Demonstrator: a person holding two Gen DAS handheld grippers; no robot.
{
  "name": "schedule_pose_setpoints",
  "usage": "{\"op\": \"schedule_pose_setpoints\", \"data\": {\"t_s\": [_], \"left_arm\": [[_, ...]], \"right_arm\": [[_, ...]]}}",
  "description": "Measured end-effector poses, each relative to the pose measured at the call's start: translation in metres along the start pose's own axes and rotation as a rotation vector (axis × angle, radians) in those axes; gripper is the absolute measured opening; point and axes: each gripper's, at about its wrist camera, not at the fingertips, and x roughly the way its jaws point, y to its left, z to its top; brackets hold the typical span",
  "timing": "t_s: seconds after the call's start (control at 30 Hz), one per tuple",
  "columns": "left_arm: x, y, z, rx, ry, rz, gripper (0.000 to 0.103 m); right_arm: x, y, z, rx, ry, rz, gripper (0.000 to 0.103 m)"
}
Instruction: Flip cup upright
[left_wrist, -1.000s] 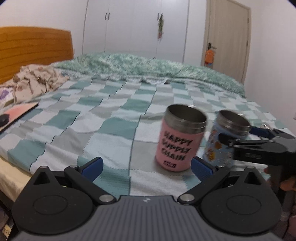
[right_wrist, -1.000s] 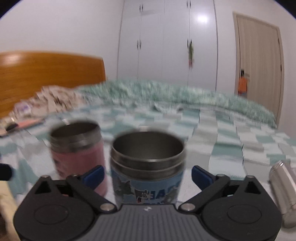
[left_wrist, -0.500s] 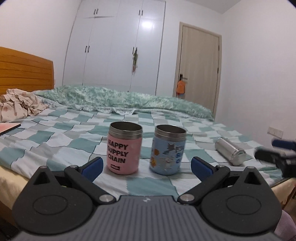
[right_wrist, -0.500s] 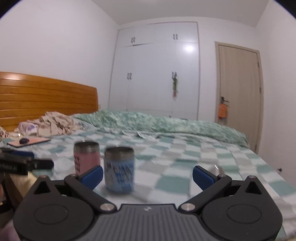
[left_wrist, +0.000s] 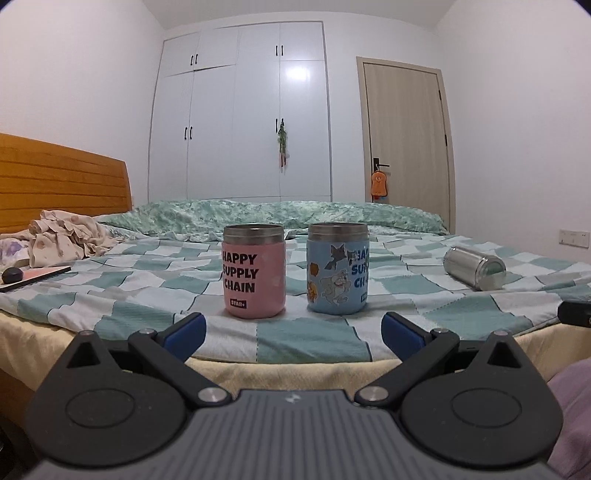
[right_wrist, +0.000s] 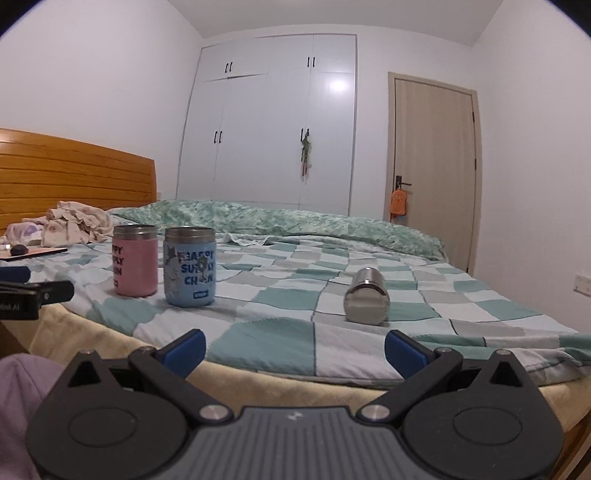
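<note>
Left view: my left tool (left_wrist: 291, 330) hangs spread wide, holding nothing, off the bed (left_wrist: 303, 341) edge. The pink cup (left_wrist: 254, 271) and blue cup (left_wrist: 338, 268) stand upright; their insides are hidden.

Right view: my right tool (right_wrist: 294, 348) is also apart and bare. Right of the blue cup, well apart, the steel cup (right_wrist: 366, 296) lies sideways. It looks stiff, light and slippery, so I judge gripping across its body best.

A right gripper (right_wrist: 293, 352) with blue-padded black fingers, spread wide and holding nothing, hangs off the edge of a bed covered in a teal-and-white checked quilt (right_wrist: 280, 336). Ahead and slightly right, a bare steel cylindrical cup (right_wrist: 366, 301) lies on its side. Ahead to the left, a pink steel-rimmed cup (right_wrist: 135, 260) and a blue cartoon-printed cup (right_wrist: 189, 266) stand upright, side by side. The left gripper's black finger (right_wrist: 35, 293) juts in at far left.
</note>
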Motion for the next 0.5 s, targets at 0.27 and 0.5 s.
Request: {"op": "schedule_pose_setpoints", "data": {"t_s": [0.27,0.5], "left_arm": [[-0.005,-0.002,-0.004,0.01,-0.023,0.01,0.103],[-0.008,-0.003,-0.005,0.013,-0.029,0.008,0.103]], "right_arm": [[-0.009,-0.004,-0.005,0.031,-0.057,-0.013,0.103],[-0.014,-0.002,-0.005,0.021,-0.076,-0.023,0.103]]}}
